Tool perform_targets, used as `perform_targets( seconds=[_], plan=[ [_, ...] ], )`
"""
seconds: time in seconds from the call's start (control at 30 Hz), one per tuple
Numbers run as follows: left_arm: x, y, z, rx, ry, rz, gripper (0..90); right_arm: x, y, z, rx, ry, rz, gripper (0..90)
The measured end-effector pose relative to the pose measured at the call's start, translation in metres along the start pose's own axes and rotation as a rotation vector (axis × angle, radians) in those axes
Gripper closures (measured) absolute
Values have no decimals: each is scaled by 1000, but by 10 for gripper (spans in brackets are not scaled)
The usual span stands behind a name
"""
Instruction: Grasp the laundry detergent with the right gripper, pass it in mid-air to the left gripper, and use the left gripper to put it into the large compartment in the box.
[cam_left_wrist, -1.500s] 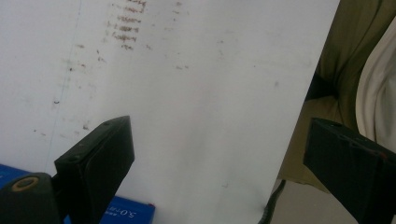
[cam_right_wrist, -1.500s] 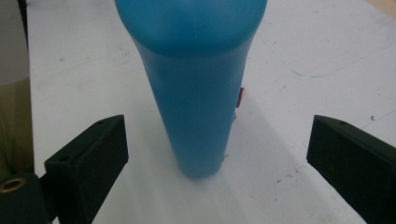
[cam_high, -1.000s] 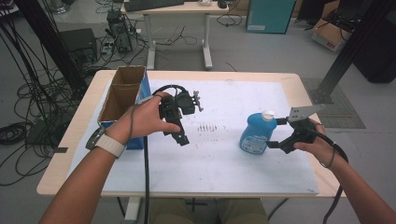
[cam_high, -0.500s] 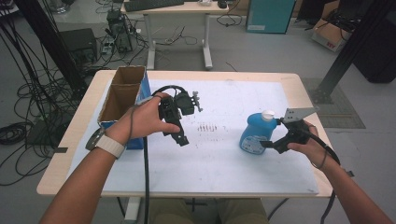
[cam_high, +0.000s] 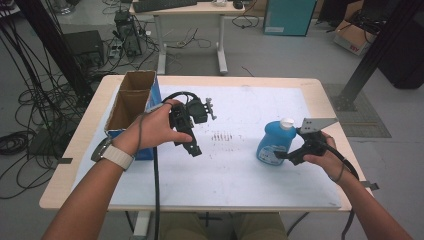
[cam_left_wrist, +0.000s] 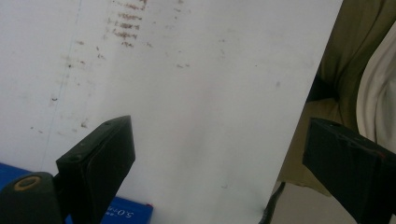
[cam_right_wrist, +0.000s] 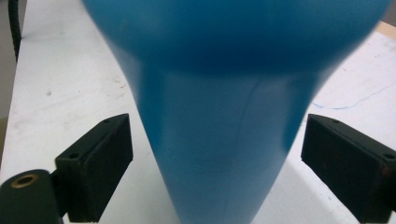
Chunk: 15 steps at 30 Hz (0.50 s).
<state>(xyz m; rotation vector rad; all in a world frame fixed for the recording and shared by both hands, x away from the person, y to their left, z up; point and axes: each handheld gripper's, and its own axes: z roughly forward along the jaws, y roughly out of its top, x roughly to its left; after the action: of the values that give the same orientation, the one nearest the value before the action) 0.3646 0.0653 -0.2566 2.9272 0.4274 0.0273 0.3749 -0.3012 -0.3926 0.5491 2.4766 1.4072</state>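
right tongs (cam_high: 281, 156): sitting wide apart around the lower body of the blue bottle (cam_high: 272, 143), one jaw on each side. In the right gripper view there's a gap on both sides, so the pads aren't pressing on it. The jaws have just been closing in, with the bottle between them.
left tongs (cam_high: 194, 148): hanging above the counter (cam_high: 235, 187) at the left, jaws spread wide and holding nothing. The left gripper view is looking past them at the bare white sheet (cam_left_wrist: 196, 102).
blue bottle: standing upright on the white sheet at the right side of the counter, white cap (cam_high: 286, 123) on top, well apart from the left tongs.
cardboard box (cam_high: 131, 100): sitting open at the left edge of the counter, just beside the left hand (cam_high: 155, 131).
scuff marks (cam_high: 221, 136): a little patch of dark smudges on the sheet, between the two tongs.
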Motion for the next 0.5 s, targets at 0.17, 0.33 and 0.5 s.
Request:
perform_targets(
  seconds=[0.17,0.33,0.5],
  plan=[
    [1,0,0,2,0,1,98,2,-3,3,-23,-10,2,104],
    [1,0,1,1,-4,0,98,3,-4,6,-43,-11,3,115],
    [2,-1,1,3,-2,0,99,3,-6,8,-50,-14,17,129]
  ],
)
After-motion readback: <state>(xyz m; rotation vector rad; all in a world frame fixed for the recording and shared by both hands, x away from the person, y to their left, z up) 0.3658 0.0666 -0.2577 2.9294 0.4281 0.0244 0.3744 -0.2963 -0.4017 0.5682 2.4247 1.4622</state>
